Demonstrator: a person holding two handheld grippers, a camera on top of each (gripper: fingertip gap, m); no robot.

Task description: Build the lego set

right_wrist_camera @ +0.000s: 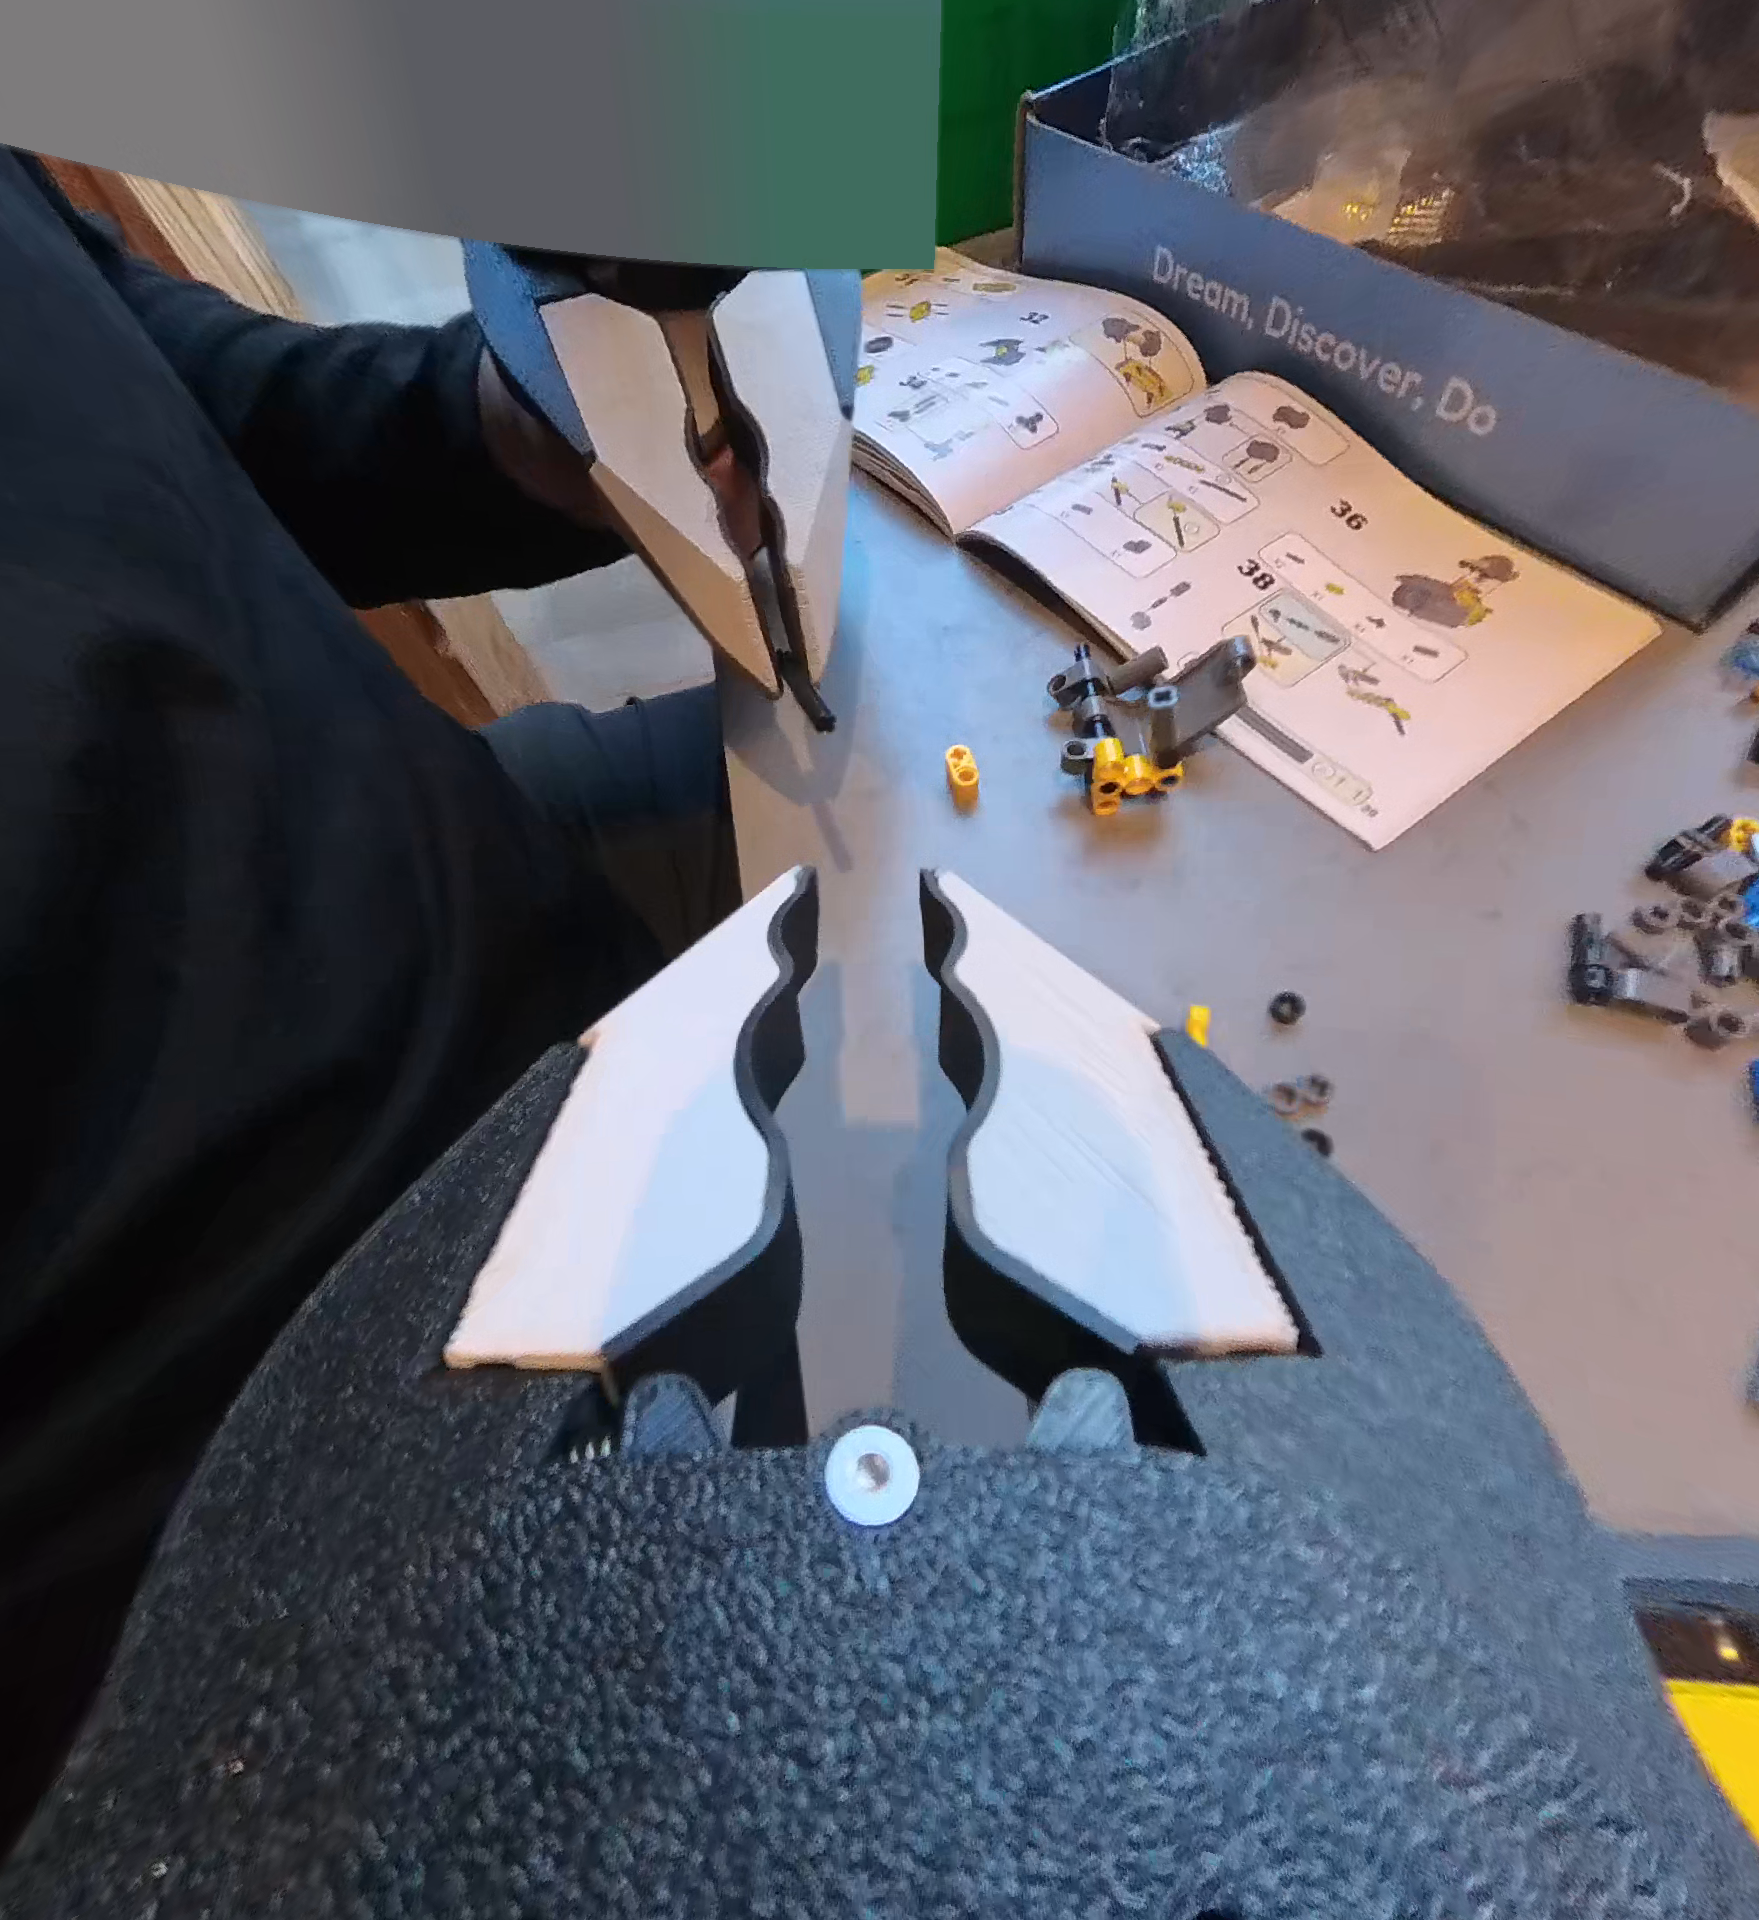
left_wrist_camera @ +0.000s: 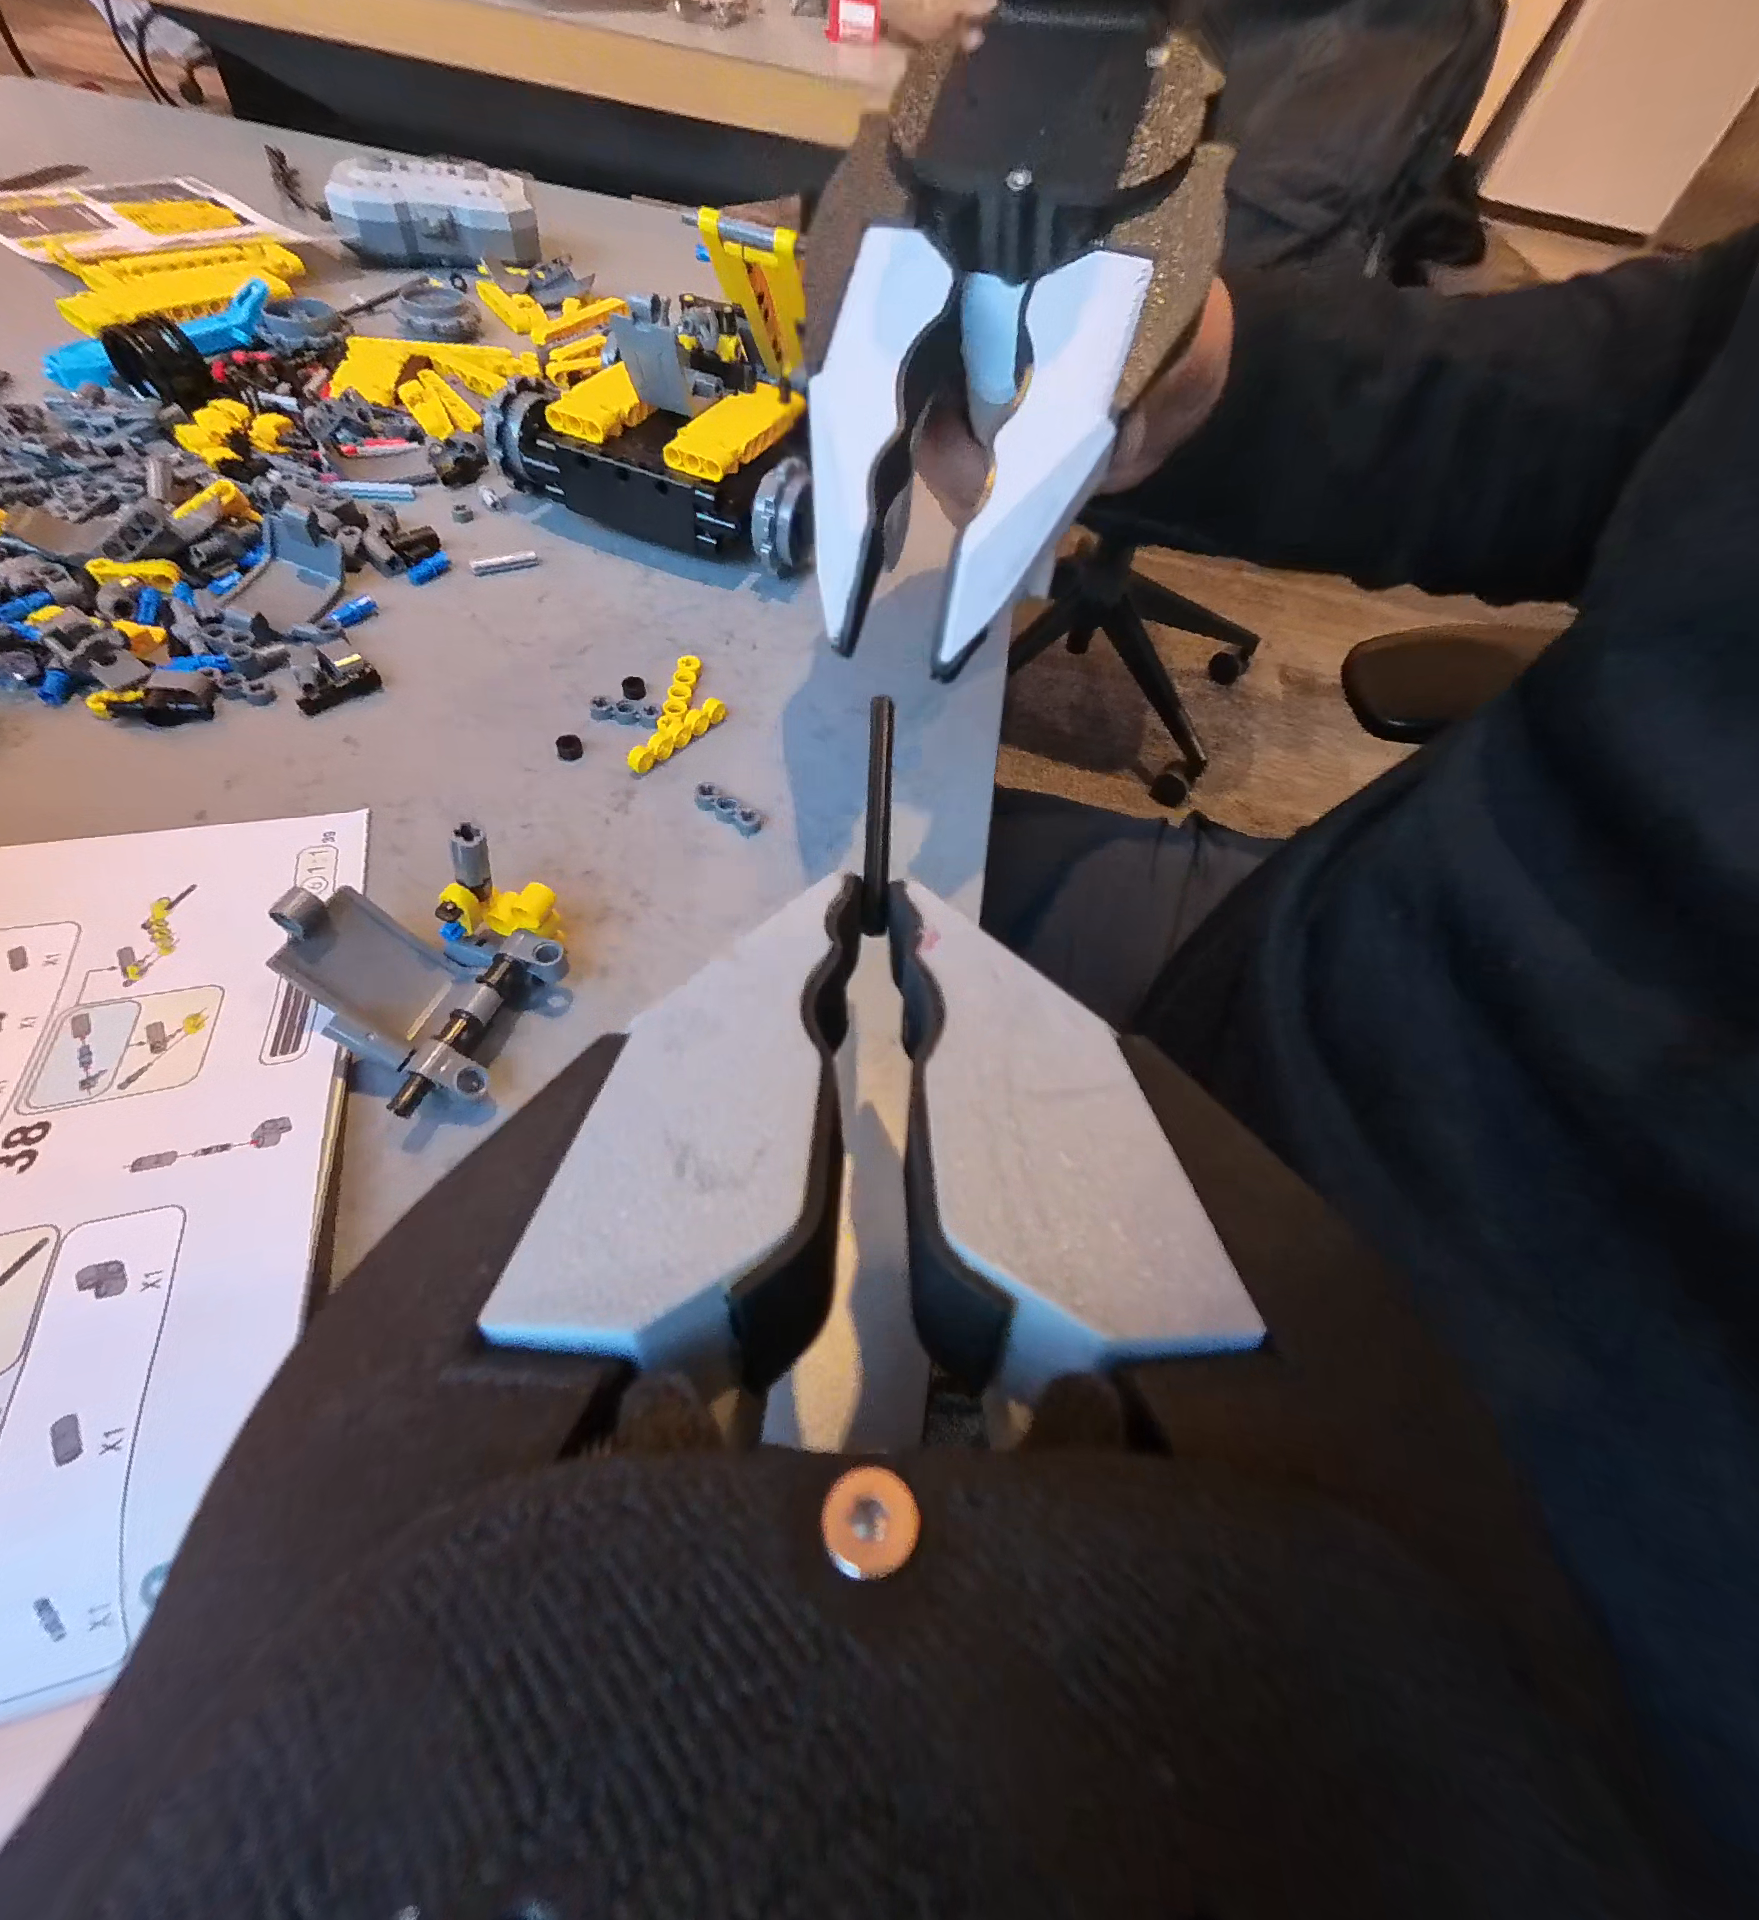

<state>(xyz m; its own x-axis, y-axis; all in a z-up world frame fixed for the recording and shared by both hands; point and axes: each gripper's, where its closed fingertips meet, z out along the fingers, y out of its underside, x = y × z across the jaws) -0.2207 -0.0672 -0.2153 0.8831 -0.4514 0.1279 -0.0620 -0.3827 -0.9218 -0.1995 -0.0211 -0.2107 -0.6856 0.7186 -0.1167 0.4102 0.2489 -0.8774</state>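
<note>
Pinching a thin black axle rod (left_wrist_camera: 878,810) at its near end, left gripper (left_wrist_camera: 870,902) has its jaws narrowed onto it; the rod's long axis runs straight out from the tips toward the right gripper (left_wrist_camera: 890,657), over the grey table (left_wrist_camera: 501,707) edge. Rod is slim, matte, straight. Right gripper sits just beyond the free end, jaws narrowly apart, holding nothing; a grey-yellow subassembly (left_wrist_camera: 439,987) lies to the left gripper's left.

open instruction booklet (right_wrist_camera: 1270,561), loose bricks (left_wrist_camera: 127,520), half-built yellow vehicle (left_wrist_camera: 646,436), dark box (right_wrist_camera: 1426,364)
</note>
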